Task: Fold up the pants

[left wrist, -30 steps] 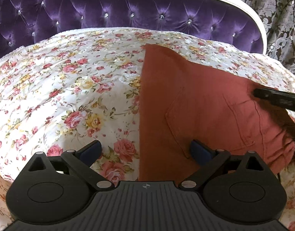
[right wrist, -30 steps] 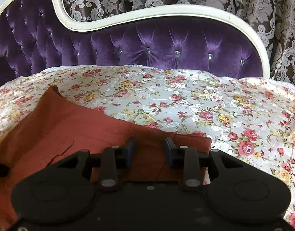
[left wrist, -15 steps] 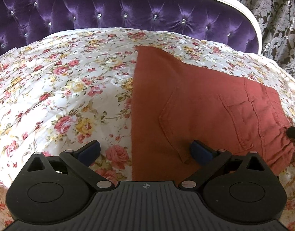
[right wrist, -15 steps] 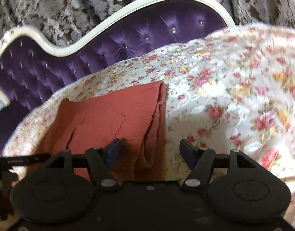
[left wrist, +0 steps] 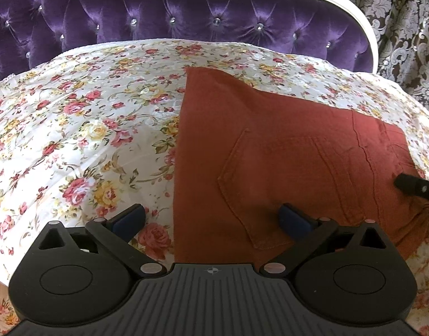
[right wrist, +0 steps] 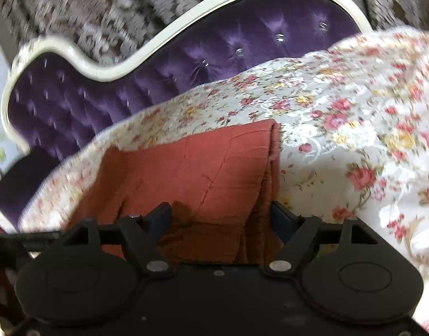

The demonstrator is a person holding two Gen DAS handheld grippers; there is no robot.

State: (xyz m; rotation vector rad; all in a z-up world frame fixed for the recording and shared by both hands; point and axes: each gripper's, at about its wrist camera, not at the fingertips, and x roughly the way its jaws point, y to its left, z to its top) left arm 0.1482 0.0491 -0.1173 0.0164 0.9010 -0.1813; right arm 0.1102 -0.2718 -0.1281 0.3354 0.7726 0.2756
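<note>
Rust-red pants [left wrist: 284, 151] lie folded into a compact, roughly rectangular stack on a bed covered with a white floral bedspread [left wrist: 82, 128], in front of a tufted purple headboard [left wrist: 186, 19] with a cream frame. Seen from the left wrist, the pants sit to the right of centre, one corner pointing toward the headboard and a stitched back pocket [left wrist: 259, 190] facing up on the top layer; the cloth is mostly flat, with a few long creases near its right end. The left gripper [left wrist: 211, 219] hangs low over the near left edge of the stack with its fingers spread wide and nothing between them, one finger over the bedspread and one over the cloth, probably poised to press or square that edge. From the blurred right wrist view, the right gripper [right wrist: 221, 214] is also wide open and holding nothing, its fingers straddling the near right end of the pants [right wrist: 192, 173], where the stacked layers show as a thick doubled edge. The tip of that gripper appears as a dark bar at the right margin of the left view. The fold looks nearly or fully complete, so both grippers seem placed to tidy or release.
</note>
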